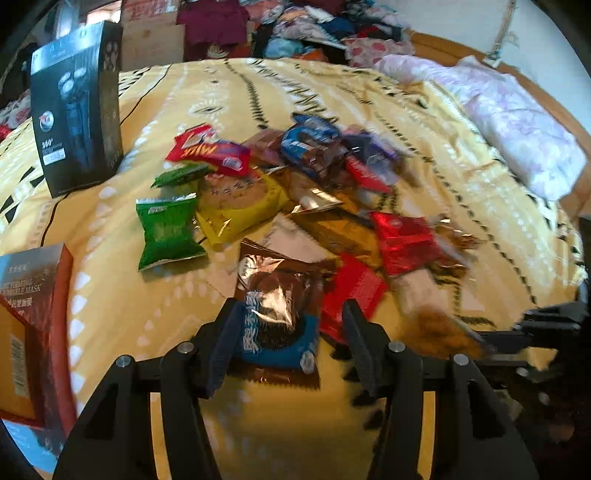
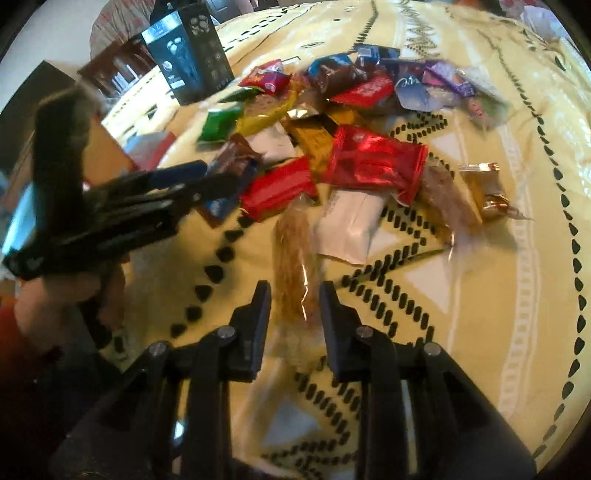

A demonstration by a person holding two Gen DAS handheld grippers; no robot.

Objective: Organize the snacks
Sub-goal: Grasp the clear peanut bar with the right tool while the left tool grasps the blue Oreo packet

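A heap of snack packets lies on a yellow patterned bedspread (image 1: 155, 317). My left gripper (image 1: 290, 314) is open, its jaws either side of a brown and blue packet (image 1: 277, 314) at the heap's near edge. Green packets (image 1: 166, 232), a yellow packet (image 1: 236, 206) and red packets (image 1: 402, 240) lie beyond. My right gripper (image 2: 295, 295) is open around the end of a clear packet of brown snack (image 2: 295, 258), not clamped. The left gripper also shows in the right wrist view (image 2: 207, 181), at the brown packet (image 2: 236, 158).
A tall black shaver box (image 1: 77, 110) stands at the left, also in the right wrist view (image 2: 188, 55). A red face-mask box (image 1: 33, 332) lies near left. A folded white quilt (image 1: 517, 129) lies at right. Clothes (image 1: 295, 33) pile up beyond the bed.
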